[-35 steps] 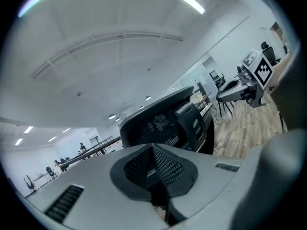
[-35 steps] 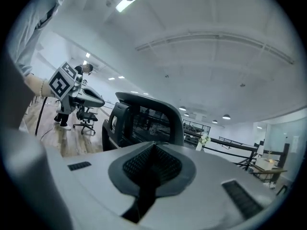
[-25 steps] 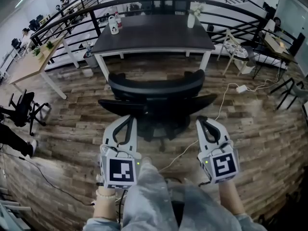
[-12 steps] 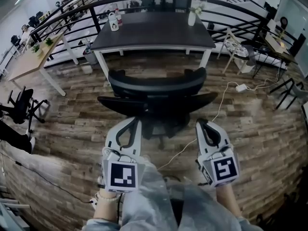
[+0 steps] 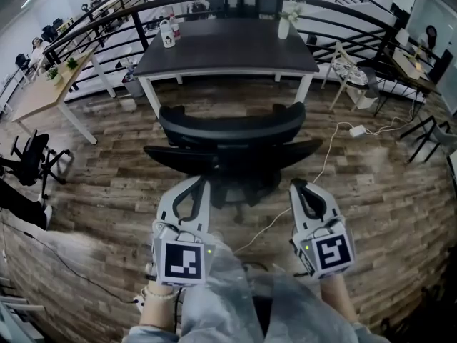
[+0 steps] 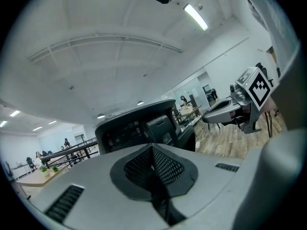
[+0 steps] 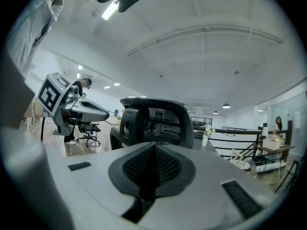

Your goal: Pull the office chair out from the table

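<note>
- Head view: the black office chair [image 5: 232, 131] stands on the wood-plank floor [image 5: 385, 213], in front of the dark-topped table [image 5: 228, 48] with a strip of floor showing between them. It sits between the table and the two grippers. The left gripper [image 5: 198, 182] and right gripper [image 5: 298, 185] point toward the chair from the near side, one at each side of it, and neither touches it. Both pairs of jaws are closed and hold nothing. A white cable [image 5: 325, 159] trails across the floor at the right.
- Left gripper view: the jaws meet along one line with nothing between them. The chair's mesh back rises just beyond them, and the other gripper hangs at the right.
- Right gripper view: the jaws are pressed together and empty. The chair's back fills the middle, and a white vase [image 7: 206, 138] stands on the table behind it.
</note>
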`<state>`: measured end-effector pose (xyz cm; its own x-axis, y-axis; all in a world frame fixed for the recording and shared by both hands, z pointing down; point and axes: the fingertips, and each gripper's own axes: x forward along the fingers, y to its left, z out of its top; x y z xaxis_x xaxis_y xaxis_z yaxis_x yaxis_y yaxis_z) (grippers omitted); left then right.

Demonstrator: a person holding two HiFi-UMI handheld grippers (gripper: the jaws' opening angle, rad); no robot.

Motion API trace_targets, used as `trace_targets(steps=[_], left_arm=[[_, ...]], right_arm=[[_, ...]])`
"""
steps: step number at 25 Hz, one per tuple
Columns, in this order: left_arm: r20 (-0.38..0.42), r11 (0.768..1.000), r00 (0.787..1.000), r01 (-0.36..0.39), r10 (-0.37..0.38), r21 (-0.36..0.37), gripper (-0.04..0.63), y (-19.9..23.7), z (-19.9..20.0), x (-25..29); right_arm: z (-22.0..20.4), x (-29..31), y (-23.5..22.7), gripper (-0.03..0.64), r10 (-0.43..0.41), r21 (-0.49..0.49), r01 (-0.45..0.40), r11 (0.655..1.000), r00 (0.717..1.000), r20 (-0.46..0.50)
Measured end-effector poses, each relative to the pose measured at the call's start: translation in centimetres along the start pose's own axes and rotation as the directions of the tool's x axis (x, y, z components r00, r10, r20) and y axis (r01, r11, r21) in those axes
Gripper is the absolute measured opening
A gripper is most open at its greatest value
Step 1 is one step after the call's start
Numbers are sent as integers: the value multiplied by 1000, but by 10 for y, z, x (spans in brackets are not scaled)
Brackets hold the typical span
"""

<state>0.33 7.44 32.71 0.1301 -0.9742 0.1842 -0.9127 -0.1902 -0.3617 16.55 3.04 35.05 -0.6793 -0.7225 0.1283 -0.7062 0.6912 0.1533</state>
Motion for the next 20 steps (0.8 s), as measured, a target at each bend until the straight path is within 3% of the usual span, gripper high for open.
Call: trace_targets(steps=[20], left_arm=[[-15,1000,1000,13,-13,0,0,-7,-4,10]], right_arm=[[-9,0,-7,0,7,-8,-7,1000,1000,-27]])
